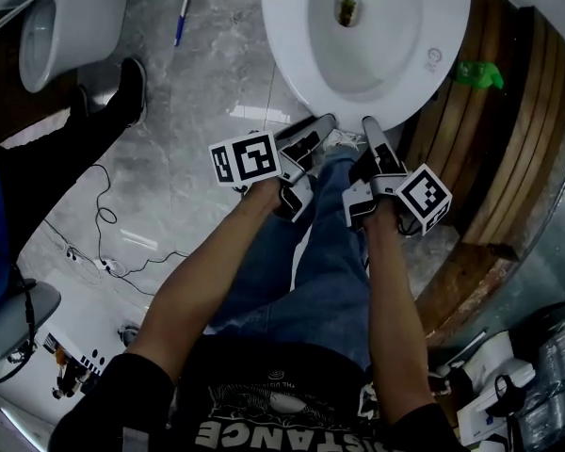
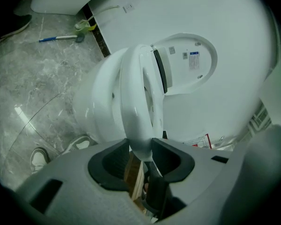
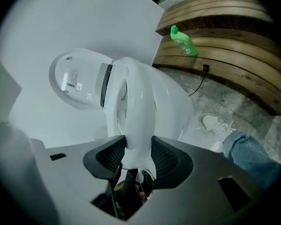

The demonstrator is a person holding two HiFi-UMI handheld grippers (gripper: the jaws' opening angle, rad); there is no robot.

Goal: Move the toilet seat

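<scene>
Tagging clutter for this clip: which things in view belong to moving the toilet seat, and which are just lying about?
In the job: white plastic toilet seat ring; left gripper and right gripper, both clamped on its front edge.

Lying about: green plastic bottle on the curved wooden ledge; blue-handled tool on the grey marble floor; thin black cables.

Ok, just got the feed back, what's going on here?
A person holds a tool in each hand. The left tool and the right tool are both clamped on the front edge of the toilet seat, side by side. The lid is up behind it. The seat looks tilted slightly off the bowl, far from fully raised.
</scene>
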